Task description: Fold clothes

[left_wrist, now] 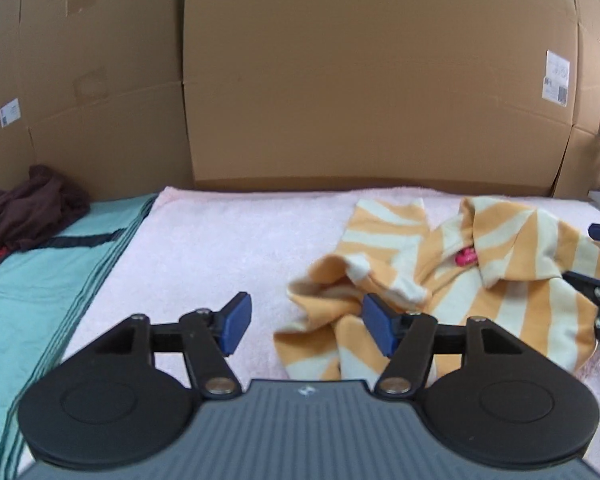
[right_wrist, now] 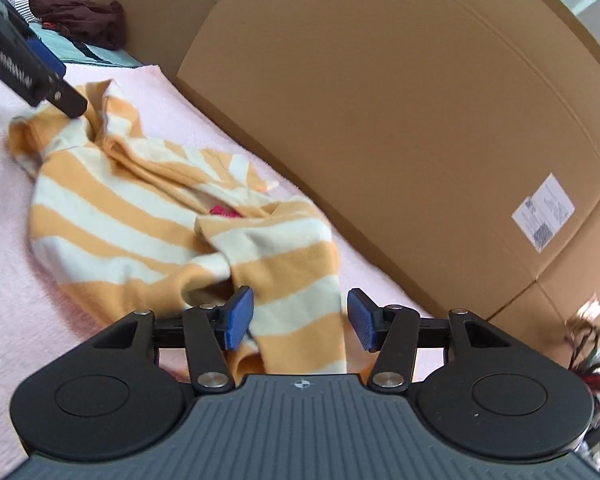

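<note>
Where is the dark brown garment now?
In the left wrist view, the dark brown garment lies crumpled at far left on the teal cloth, against the cardboard wall, apart from the striped shirt.

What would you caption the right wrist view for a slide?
Open right gripper poised over a crumpled orange-and-cream striped shirt on a pink towel, cardboard boxes behind.

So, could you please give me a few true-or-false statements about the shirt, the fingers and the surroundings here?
1. The striped shirt lies crumpled on the pink towel. True.
2. The left gripper is clamped on the shirt. False: its fingers stand apart, with only a shirt edge between them.
3. The right gripper stands open, with shirt fabric between its fingers. True.
4. The shirt is striped blue and white. False: orange and cream.
5. A dark maroon garment lies on the teal cloth. True.
</note>
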`<state>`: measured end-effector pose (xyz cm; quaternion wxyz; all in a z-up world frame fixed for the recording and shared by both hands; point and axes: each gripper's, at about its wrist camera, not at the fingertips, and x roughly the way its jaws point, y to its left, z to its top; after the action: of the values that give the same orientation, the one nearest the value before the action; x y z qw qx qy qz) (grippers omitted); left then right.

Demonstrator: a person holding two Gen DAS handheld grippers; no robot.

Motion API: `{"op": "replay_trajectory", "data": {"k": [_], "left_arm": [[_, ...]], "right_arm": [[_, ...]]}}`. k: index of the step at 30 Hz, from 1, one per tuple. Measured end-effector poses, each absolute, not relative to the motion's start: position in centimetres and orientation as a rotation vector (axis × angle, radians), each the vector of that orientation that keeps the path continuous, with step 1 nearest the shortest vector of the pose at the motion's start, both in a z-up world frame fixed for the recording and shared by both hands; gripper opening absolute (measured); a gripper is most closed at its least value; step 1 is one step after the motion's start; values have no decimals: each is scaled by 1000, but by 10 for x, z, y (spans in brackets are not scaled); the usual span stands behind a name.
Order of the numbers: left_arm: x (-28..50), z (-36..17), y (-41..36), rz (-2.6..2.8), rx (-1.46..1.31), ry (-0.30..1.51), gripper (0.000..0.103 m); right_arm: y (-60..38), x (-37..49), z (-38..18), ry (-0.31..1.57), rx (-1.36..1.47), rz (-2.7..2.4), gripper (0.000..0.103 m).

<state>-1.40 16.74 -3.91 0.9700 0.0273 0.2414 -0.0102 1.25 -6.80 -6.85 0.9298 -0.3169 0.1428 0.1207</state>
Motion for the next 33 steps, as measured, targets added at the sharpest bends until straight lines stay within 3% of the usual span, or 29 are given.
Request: {"op": "replay_trajectory", "data": {"k": [2,6,9,11,14,18,19,20,22,27,33], "left_arm": [[-3,-44,164,-32,94,523,57],[16,-54,166,-66,11,597,29],[16,-57,162,-59,-5,585,21],[12,-57,156,-53,29,568,20],[9,-58,150,-34,63,556,19],[6,-58,146,-20,94,537,17],[5,-58,146,-18,98,532,17],[4,-58,146,-16,102,527,17],[2,-58,146,-13,105,513,17],[-6,-57,145,-23,120,459,19],[-5,-57,144,-45,130,463,22]], "right_arm": [[-78,26,-57,307,-563,187,22],[-117,38,-34,360,-325,88,16],[-116,17,-31,319,-377,123,19],[-101,0,-35,281,-469,197,38],[-68,-22,-47,215,-623,366,55],[-26,-9,-72,224,-824,388,54],[-20,1,-77,243,-850,365,48],[-15,12,-82,262,-875,341,28],[-23,32,-75,323,-796,305,3],[-92,40,-24,360,-298,246,2],[-175,42,-20,454,113,119,1]]}}
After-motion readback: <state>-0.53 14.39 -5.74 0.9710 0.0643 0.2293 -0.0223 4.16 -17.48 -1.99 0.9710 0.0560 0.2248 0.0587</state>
